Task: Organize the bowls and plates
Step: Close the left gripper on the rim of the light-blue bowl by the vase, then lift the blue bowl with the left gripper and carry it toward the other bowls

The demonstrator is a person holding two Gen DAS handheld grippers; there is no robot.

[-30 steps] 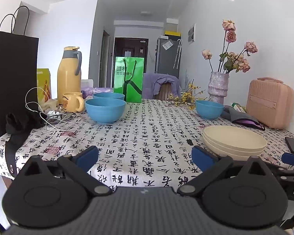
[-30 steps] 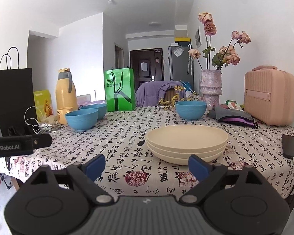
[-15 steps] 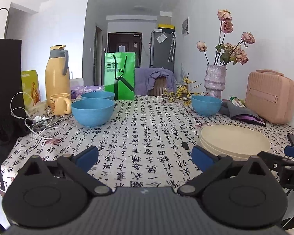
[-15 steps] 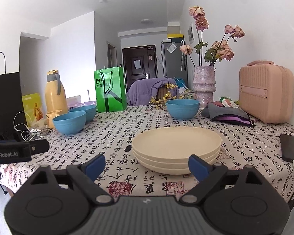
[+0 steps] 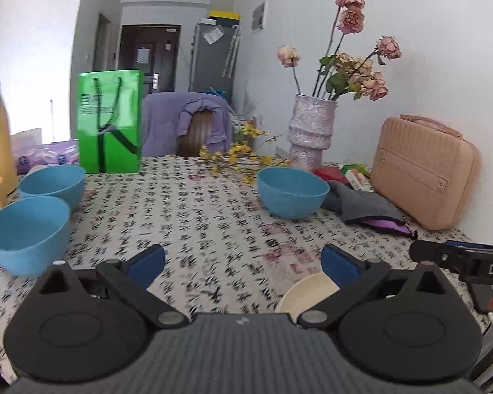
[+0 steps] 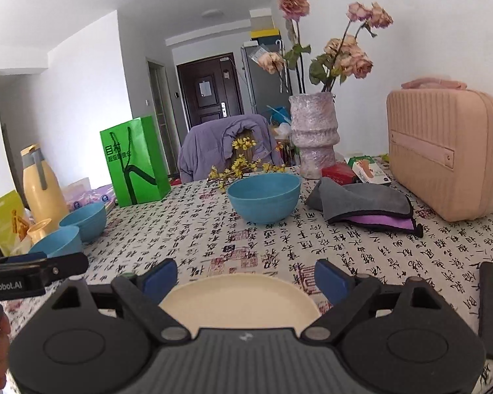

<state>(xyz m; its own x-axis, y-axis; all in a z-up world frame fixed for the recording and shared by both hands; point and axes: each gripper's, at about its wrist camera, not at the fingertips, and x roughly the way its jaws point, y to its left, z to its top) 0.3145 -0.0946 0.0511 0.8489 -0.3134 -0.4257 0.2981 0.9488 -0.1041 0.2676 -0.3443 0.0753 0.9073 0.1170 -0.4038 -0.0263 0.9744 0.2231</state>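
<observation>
While the cream plates [image 6: 240, 298] already sit in one stack at the near edge of the table [image 6: 361, 252], just past the right hand-held gripper [image 6: 246, 279], the bowls look unsorted, so I judge the task barely begun. That right hand-held gripper has its blue pads spread wide, one to each side of the stack's near rim, pressing on nothing. The left hand-held gripper [image 5: 243, 264] is spread just as wide and empty; only bare tablecloth lies between its pads, with the plate stack showing low to its right. Further out, two blue bowls [image 5: 29, 233] stand side by side near the left edge of the table, close to each other though I cannot tell if they touch. A third blue bowl [image 6: 264, 198] stands alone further back towards the right, just beside a grey cloth [image 6: 361, 203] and in front of the vase [image 6: 314, 134]. Gathering the three bowls into one nest appears to be what is left.
</observation>
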